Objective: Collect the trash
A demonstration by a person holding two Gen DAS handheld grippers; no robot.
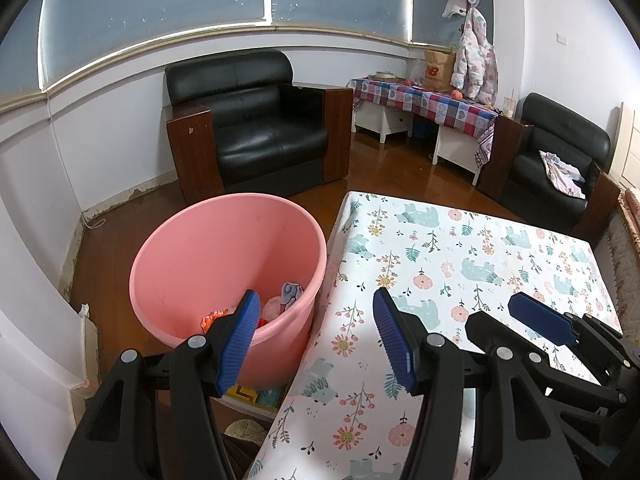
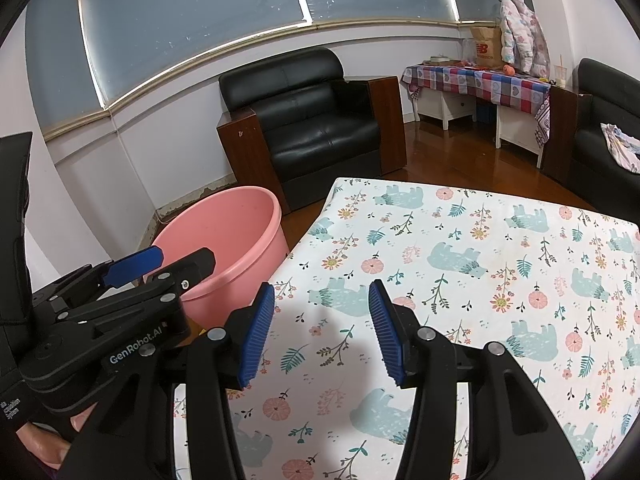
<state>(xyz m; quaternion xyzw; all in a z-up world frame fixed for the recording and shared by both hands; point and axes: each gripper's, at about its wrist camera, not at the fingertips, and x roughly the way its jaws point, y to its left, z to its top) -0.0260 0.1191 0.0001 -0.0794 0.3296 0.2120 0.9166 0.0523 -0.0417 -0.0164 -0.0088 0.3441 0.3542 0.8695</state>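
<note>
A pink plastic bucket (image 1: 224, 256) stands on the wooden floor left of the table; it also shows in the right wrist view (image 2: 228, 240). Crumpled trash (image 1: 280, 304), orange, pink and bluish pieces, lies at its bottom. My left gripper (image 1: 316, 344) is open and empty, its left finger over the bucket's near rim, its right finger over the table's left edge. My right gripper (image 2: 322, 330) is open and empty above the table. It also shows in the left wrist view (image 1: 536, 320), and the left gripper shows in the right wrist view (image 2: 156, 264) by the bucket.
The table has a floral, bear-print cloth (image 2: 460, 280). A black leather armchair (image 1: 256, 128) stands behind the bucket, a second one (image 1: 556, 164) at right. A side table with a checked cloth (image 1: 424, 100) is at the back. A box (image 1: 256, 396) lies under the table.
</note>
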